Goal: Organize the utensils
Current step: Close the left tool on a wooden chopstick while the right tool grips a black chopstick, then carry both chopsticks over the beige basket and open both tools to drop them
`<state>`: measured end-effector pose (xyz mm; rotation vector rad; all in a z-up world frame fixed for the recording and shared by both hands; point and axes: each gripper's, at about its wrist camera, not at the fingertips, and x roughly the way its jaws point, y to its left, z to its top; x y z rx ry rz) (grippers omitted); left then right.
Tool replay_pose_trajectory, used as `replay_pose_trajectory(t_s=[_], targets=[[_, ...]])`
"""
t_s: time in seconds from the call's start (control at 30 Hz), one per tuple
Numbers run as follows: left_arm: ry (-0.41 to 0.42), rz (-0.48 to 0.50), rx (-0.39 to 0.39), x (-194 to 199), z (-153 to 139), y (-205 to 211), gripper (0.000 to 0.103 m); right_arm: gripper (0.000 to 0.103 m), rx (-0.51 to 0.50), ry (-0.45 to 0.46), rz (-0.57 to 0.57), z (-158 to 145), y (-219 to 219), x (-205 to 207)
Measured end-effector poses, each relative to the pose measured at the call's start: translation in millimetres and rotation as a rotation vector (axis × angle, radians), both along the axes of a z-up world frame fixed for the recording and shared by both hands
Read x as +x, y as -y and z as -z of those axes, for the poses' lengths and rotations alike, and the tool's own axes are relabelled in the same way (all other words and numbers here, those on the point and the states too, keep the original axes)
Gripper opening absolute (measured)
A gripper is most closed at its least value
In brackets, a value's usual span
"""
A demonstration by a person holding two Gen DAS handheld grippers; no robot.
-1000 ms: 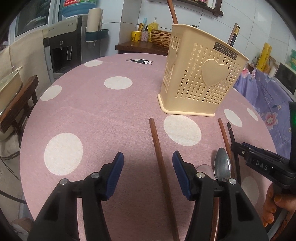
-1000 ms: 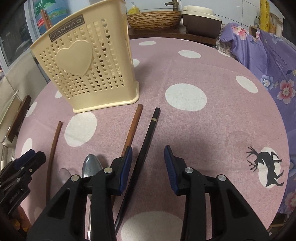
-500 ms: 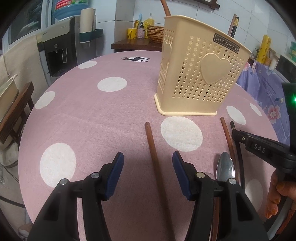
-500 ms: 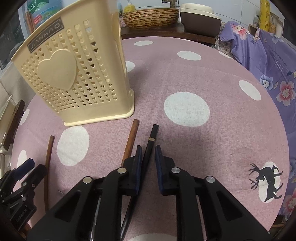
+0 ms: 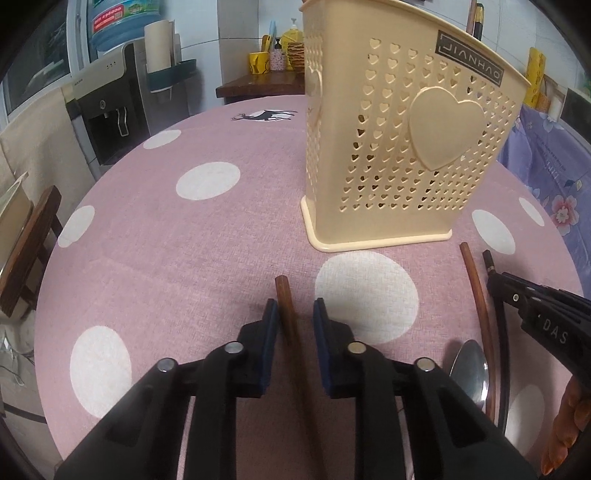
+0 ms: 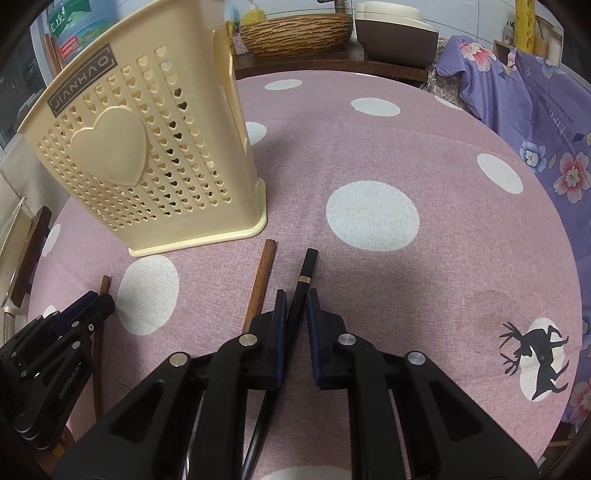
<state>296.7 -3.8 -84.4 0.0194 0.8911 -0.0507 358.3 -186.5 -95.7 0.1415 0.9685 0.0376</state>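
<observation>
A cream perforated utensil holder [image 5: 402, 147] stands on the pink dotted table; it also shows in the right wrist view [image 6: 147, 162]. My left gripper [image 5: 293, 314] has narrowed around a brown wooden chopstick [image 5: 286, 302] that lies on the cloth, with small gaps at the pads. My right gripper [image 6: 294, 302] is shut on a black chopstick [image 6: 304, 273] with a gold band. A second brown chopstick [image 6: 260, 284] lies just left of it. A metal spoon [image 5: 469, 369] lies at the right in the left wrist view.
The round table [image 6: 406, 155] has a purple floral cloth [image 6: 535, 122] beyond its right edge. A wooden chair [image 5: 26, 254] and a water dispenser [image 5: 107, 110] stand to the left. A side table with a woven basket [image 6: 295, 33] is behind.
Both grippers moved forward and lower along their chopsticks. My left jaws narrowed from wide open around the brown chopstick. My right jaws closed on the black chopstick.
</observation>
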Motion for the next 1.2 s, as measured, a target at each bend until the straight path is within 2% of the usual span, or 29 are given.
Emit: replay_pose_trajectory(t_s=[0.13,0.4,0.73,1.0,1.2], targets=[[0.003,0.003,0.008,0,0,4,0.009,0.011,0.009,0.003,0.006,0,-1,0],[0.007,0.008,-0.003,0,-1,8,0.009,0.010,0.048,0.007,0.015,1,4,1],[0.034,0.014,-0.060,2,-12,6,0.008,0.009,0.145,0.018,0.018,1,14,2],[0.069,0.031,-0.105,0,-29,7,0.008,0.008,0.197,0.083,0.000,-21,26,-8],[0.121,0.033,-0.153,-5,-54,0,0.008,0.008,0.261,0.153,-0.022,-49,45,-18]])
